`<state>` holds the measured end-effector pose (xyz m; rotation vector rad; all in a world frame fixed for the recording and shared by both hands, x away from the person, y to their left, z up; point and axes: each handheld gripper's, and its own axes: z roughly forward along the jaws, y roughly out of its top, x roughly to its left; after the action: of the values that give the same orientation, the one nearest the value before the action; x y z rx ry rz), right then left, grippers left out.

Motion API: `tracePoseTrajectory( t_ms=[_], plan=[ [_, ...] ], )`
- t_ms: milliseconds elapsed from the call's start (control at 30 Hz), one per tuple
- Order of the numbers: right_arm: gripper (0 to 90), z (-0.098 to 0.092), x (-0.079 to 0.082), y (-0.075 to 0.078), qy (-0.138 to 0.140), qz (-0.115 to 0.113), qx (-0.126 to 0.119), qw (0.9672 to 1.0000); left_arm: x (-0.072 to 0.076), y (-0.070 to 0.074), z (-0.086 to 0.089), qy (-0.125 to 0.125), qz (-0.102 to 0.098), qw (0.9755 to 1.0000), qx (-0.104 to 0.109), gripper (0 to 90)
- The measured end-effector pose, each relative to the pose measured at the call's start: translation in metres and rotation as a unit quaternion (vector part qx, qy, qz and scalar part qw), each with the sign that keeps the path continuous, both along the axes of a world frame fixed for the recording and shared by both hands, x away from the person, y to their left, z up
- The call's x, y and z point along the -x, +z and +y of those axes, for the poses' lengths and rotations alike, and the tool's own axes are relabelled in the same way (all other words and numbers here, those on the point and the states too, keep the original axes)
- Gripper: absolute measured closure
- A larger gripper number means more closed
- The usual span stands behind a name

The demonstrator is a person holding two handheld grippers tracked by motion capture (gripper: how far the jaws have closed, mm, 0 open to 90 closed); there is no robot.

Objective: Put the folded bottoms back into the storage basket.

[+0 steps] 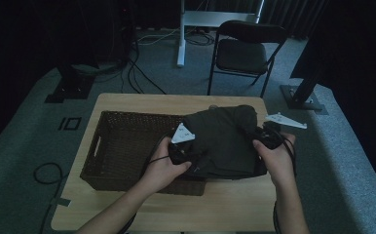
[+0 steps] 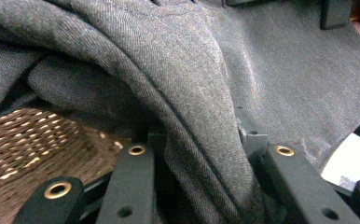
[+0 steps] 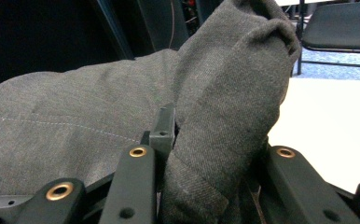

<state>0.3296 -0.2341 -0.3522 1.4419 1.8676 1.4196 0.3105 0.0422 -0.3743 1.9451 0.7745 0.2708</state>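
Observation:
A folded dark grey garment point(image 1: 222, 139) hangs between my two grippers, partly over the right end of a dark wicker basket point(image 1: 122, 146). My left gripper point(image 1: 186, 155) is shut on the garment's left edge; in the left gripper view a thick fold of the cloth point(image 2: 206, 154) is pinched between the jaws, with basket weave point(image 2: 24, 140) below. At the garment's right edge, my right gripper point(image 1: 264, 141) is shut on a bunched fold point(image 3: 215, 154) that rises between its jaws. Both hands hold the garment above the wooden table point(image 1: 225, 204).
The basket takes up the table's left and middle. A black folding chair point(image 1: 242, 53) and a white desk leg point(image 1: 181, 34) stand beyond the far edge. Cables point(image 1: 47, 173) lie on the grey carpet at left. Bare tabletop lies along the front edge and at right.

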Motion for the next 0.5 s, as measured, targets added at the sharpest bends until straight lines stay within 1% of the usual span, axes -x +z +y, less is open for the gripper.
tracePoseTrajectory(
  t_ms=[33,67,100,200,233,300,400,433,500],
  plan=[
    [66.7,0.002,-0.001,0.0,0.002,0.0,-0.001,1.0,-0.001,0.002,0.009,0.002,-0.003,1.0,-0.005,67.6],
    [66.7,0.01,-0.003,0.001,0.008,0.0,-0.001,1.0,-0.001,0.002,0.012,0.004,-0.004,1.0,-0.006,67.5],
    [66.7,0.014,-0.004,0.002,0.011,-0.001,-0.001,0.9999,-0.001,0.003,0.016,0.005,-0.005,0.9999,-0.008,67.5],
    [66.7,0.023,-0.008,0.002,0.017,-0.001,-0.003,0.9998,-0.001,0.004,0.025,0.011,-0.004,0.9999,-0.008,67.5],
    [66.7,0.023,-0.008,0.002,0.017,-0.001,-0.003,0.9998,-0.001,0.004,0.025,0.011,-0.004,0.9999,-0.008,67.5],
    [66.8,0.031,-0.01,0.003,0.021,-0.001,-0.003,0.9998,-0.002,0.004,0.033,0.015,-0.003,0.9999,-0.006,67.5],
    [66.7,0.042,-0.014,0.004,0.031,0.0,-0.002,0.9995,-0.004,0.003,0.043,0.014,-0.002,0.9999,-0.004,67.3],
    [66.7,0.042,-0.014,0.004,0.031,0.0,-0.002,0.9995,-0.004,0.003,0.046,0.013,-0.002,0.9999,-0.004,67.3],
    [66.7,0.049,-0.016,0.004,0.035,0.0,-0.001,0.9994,-0.006,0.002,0.053,0.015,0.0,0.9999,-0.002,67.3]
  ],
)
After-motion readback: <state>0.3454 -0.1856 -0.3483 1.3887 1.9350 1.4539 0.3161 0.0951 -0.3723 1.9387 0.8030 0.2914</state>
